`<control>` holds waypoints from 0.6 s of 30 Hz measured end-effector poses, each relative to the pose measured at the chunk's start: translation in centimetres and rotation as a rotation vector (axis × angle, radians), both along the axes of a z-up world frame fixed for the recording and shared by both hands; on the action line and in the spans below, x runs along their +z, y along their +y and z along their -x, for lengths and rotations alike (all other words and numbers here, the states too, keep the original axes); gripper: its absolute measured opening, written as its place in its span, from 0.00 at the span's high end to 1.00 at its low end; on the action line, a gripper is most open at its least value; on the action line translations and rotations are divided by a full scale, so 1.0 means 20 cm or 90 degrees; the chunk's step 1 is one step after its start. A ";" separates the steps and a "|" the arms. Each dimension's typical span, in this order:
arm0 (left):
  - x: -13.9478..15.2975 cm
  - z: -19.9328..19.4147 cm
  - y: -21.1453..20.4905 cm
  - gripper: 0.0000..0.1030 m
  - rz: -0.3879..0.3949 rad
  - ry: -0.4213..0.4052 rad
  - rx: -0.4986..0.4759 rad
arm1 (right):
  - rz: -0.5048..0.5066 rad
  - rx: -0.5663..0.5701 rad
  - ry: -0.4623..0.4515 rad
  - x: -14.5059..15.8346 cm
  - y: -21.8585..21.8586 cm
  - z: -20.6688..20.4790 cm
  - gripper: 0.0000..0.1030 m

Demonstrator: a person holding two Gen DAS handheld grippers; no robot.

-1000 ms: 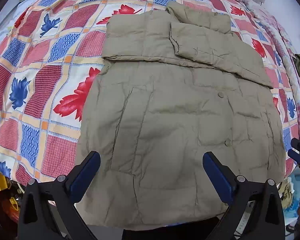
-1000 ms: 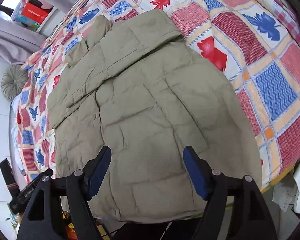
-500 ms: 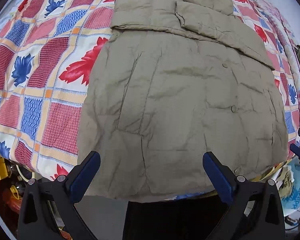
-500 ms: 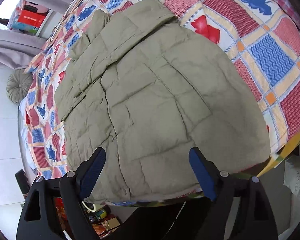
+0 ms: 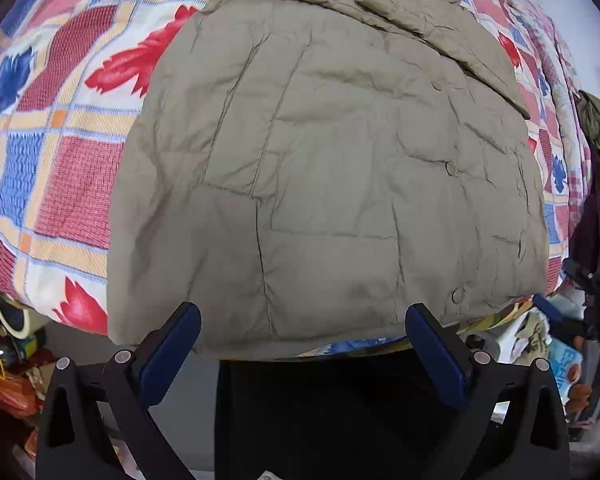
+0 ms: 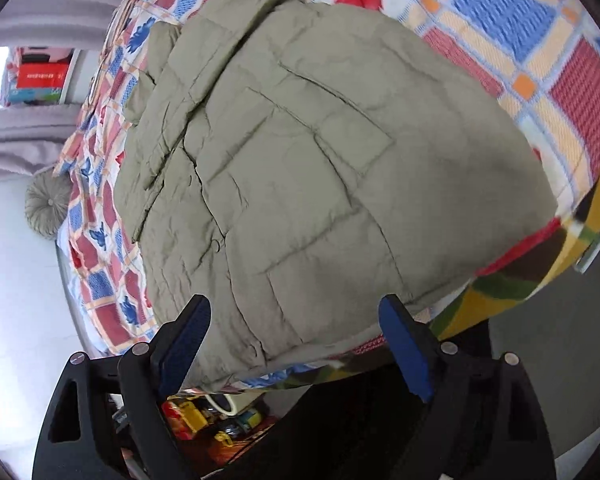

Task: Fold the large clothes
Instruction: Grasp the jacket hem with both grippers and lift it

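We count one olive quilted jacket [image 5: 332, 184] ahead of our grippers, with three snap buttons [image 5: 452, 169] showing on it, one patchwork bedspread [image 5: 56, 128] under it, two grippers (left gripper [image 5: 302, 334], right gripper [image 6: 294, 326]), and one round grey cushion [image 6: 46, 204] far off to the right gripper's left

Left wrist view: we look steeply down from the bed's foot edge, close over the jacket [image 5: 332, 168] hem, facing up the patterned bedspread [image 5: 56, 120].
Right wrist view: we look down at a slant from the same edge, rolled, near the hem's other corner; the jacket [image 6: 300, 184] runs diagonally.
Shared by the 2 views: jacket, bedspread [image 6: 540, 52], floor clutter below the edge.
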State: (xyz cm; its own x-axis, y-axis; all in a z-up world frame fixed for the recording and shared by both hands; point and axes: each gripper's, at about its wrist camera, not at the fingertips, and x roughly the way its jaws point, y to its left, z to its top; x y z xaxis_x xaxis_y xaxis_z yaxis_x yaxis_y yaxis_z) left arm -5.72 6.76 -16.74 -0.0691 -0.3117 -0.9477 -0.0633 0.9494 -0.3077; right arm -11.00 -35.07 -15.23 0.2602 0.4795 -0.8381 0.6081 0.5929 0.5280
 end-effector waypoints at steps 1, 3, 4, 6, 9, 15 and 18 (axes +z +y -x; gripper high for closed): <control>-0.01 0.00 0.01 0.01 0.006 0.005 0.005 | -0.007 -0.010 0.006 -0.02 0.00 0.02 0.14; -0.03 0.02 0.04 0.01 0.026 0.017 0.018 | -0.023 -0.029 0.026 -0.07 -0.02 0.06 0.14; -0.04 0.03 0.05 0.01 0.040 0.023 0.027 | -0.035 -0.037 0.037 -0.10 -0.03 0.07 0.14; -0.07 0.05 0.09 0.01 0.069 0.034 0.048 | -0.060 -0.055 0.062 -0.16 -0.06 0.11 0.14; -0.13 0.09 0.14 0.01 0.110 0.056 0.089 | -0.088 -0.086 0.084 -0.24 -0.10 0.17 0.14; -0.30 0.18 0.19 0.01 0.141 0.120 0.149 | -0.116 -0.133 0.094 -0.38 -0.15 0.21 0.14; -0.36 0.21 0.18 0.01 0.154 0.138 0.164 | -0.127 -0.144 0.093 -0.42 -0.16 0.20 0.14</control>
